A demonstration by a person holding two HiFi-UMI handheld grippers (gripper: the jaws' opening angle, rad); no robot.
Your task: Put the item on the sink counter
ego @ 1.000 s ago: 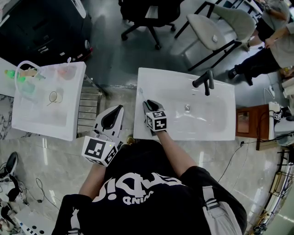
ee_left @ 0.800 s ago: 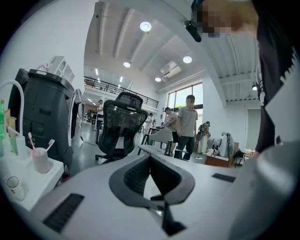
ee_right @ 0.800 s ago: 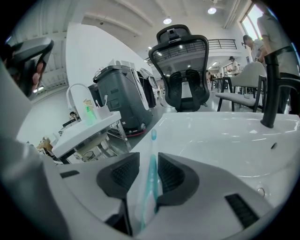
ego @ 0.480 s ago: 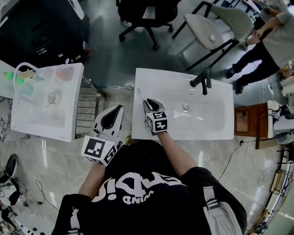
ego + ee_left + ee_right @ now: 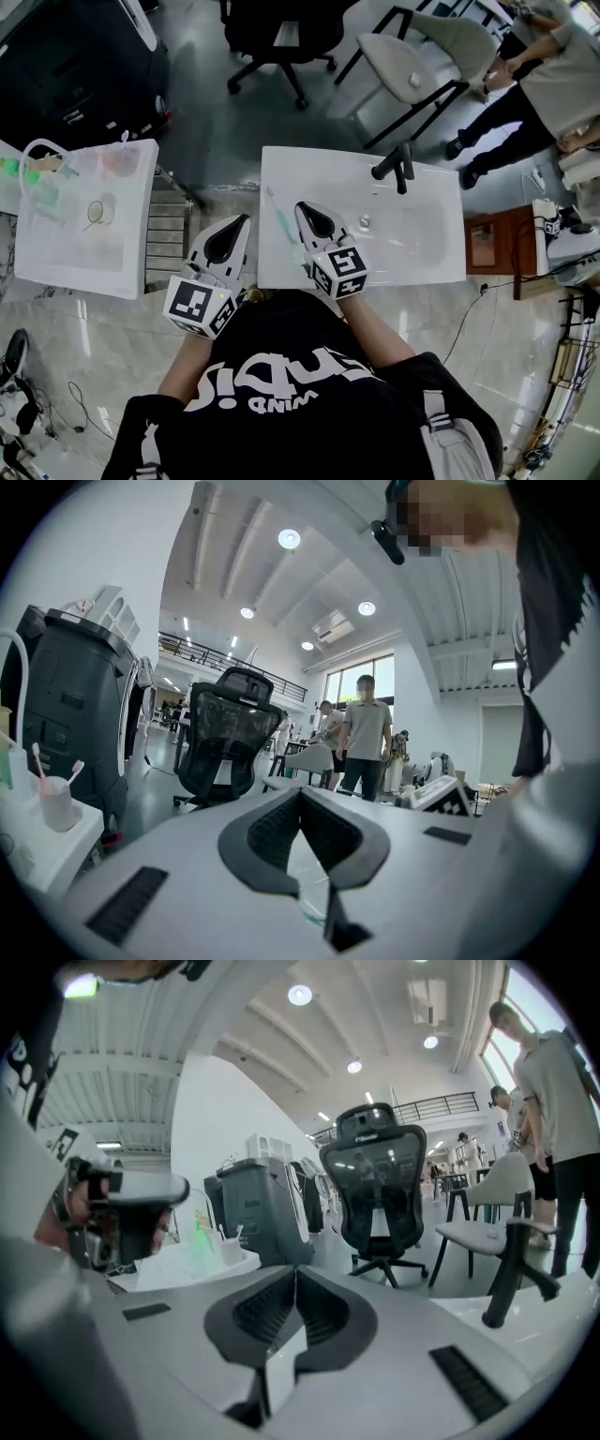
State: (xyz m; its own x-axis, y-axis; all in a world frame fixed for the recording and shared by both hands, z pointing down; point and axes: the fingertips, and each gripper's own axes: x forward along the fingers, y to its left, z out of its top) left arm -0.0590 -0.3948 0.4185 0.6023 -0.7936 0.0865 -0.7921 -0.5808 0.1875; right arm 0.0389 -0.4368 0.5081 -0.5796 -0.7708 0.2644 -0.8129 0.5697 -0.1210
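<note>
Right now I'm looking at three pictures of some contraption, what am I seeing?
No robot: a person holds a claw in each hand. The top-down picture comes from a camera on their head; the other two from cameras riding on each claw. In front is a white sink counter with a black faucet. A pale green toothbrush, it seems, lies near its left edge. The left claw is shut and empty; the right claw has just closed on nothing, near the toothbrush.

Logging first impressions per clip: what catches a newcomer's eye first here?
The white sink with its black faucet fills the centre of the head view, a thin teal item lying on its flat left end. Beside it hangs the right claw, jaws just closed and empty.
</note>
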